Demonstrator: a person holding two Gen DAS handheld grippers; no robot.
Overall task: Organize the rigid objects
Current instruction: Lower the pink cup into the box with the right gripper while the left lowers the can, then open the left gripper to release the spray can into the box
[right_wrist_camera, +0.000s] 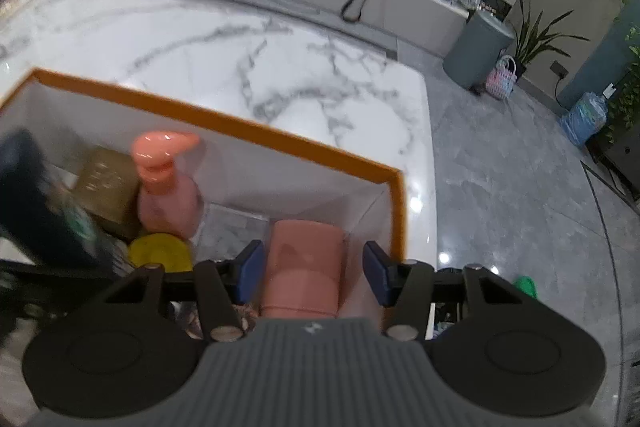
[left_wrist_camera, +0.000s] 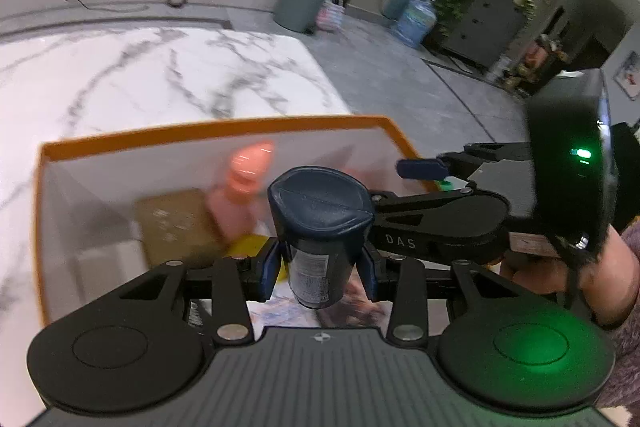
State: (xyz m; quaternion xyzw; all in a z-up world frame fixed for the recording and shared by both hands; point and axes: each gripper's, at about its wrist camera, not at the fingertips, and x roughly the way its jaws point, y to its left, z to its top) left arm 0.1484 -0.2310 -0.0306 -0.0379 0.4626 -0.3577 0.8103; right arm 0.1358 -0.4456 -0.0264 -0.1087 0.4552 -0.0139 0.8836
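My left gripper [left_wrist_camera: 319, 269] is shut on a dark blue capped bottle [left_wrist_camera: 320, 223] and holds it upright over the orange-rimmed white box [left_wrist_camera: 216, 131]. The bottle appears blurred at the left of the right wrist view [right_wrist_camera: 28, 195]. My right gripper [right_wrist_camera: 314, 273] is open, its pads on either side of a pink cylinder [right_wrist_camera: 304, 267] standing in the box's right end, not touching it. Inside the box [right_wrist_camera: 224, 121] stand a pink pump bottle [right_wrist_camera: 168, 187], a brown carton [right_wrist_camera: 106, 183] and a yellow lid [right_wrist_camera: 160, 253]. The right gripper also shows in the left wrist view [left_wrist_camera: 424, 167].
The box sits on a white marble table [right_wrist_camera: 240, 59] near its right edge. Beyond it are grey floor tiles, a grey bin [right_wrist_camera: 476, 51], a water jug [right_wrist_camera: 584, 119] and plants. A counter with clutter runs along the back.
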